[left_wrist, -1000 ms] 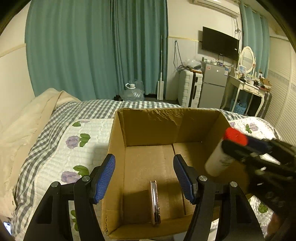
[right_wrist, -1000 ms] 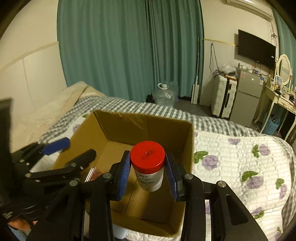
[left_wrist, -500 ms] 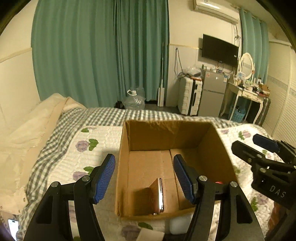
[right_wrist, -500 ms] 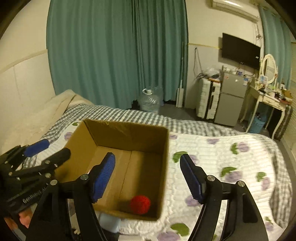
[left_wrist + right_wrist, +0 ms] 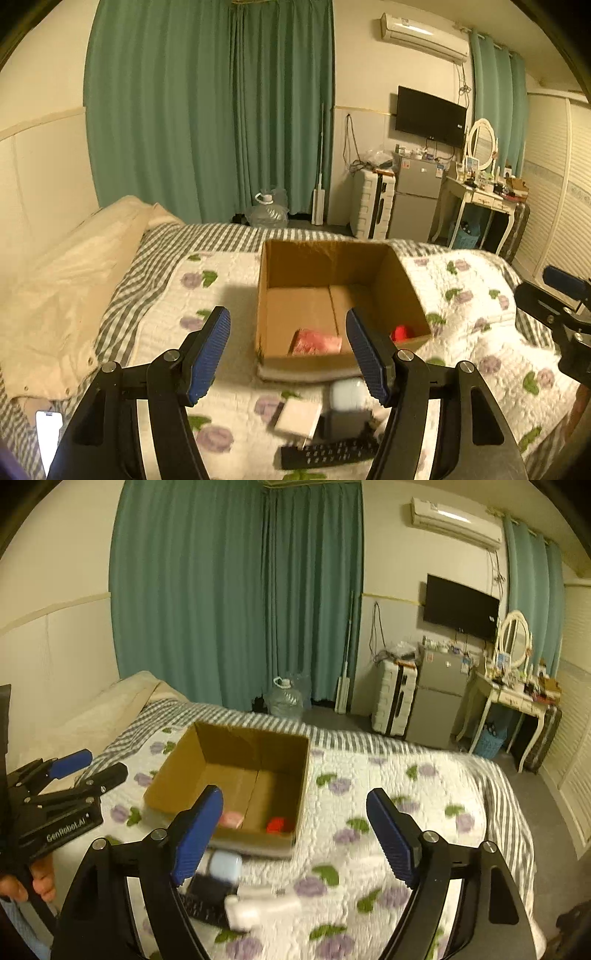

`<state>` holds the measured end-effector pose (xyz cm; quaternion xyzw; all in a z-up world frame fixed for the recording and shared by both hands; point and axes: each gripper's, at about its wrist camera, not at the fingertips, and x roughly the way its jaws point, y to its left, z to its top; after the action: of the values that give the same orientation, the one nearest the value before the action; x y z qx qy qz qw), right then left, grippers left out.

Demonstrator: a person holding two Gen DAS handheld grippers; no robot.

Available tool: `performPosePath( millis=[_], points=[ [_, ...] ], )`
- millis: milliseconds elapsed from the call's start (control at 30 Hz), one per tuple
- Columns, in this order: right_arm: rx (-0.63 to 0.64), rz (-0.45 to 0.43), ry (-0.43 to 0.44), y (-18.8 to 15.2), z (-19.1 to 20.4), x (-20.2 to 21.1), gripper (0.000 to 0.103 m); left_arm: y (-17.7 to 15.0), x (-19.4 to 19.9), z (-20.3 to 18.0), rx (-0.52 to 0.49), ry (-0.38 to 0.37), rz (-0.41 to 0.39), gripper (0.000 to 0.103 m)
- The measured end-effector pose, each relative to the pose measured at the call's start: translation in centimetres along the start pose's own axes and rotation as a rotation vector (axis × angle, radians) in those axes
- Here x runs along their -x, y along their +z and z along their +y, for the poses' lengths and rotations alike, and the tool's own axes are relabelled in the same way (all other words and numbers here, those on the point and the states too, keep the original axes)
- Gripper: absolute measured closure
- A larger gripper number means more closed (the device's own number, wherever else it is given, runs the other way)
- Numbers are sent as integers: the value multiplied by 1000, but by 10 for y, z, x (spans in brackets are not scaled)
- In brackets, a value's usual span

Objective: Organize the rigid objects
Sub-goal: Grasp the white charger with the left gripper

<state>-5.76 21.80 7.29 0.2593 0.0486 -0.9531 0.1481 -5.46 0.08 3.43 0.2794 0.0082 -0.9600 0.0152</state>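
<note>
Above the bed — both tongs, left (image 5: 288, 350) and right (image 5: 295, 836), spread, short of the box rim (image 5: 306, 359).

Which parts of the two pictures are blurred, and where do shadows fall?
Left wrist view: the white items near the remote are smeared; the cardboard box casts a shadow on the quilt to its left. Right wrist view: the white charger and the quilt are motion-blurred; the room behind stays sharp.
</note>
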Motion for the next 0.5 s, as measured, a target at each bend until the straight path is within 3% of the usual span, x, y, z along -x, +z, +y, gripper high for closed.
performPosePath(
  millis=[233,500],
  points=[
    [-33,105,-5,-50,-4,-21,23,-46,-19,6,11,25,82,35],
    [-20,203,11,-89,1,-58,23,-103,-63,2,-38,32,234,35]
  ],
)
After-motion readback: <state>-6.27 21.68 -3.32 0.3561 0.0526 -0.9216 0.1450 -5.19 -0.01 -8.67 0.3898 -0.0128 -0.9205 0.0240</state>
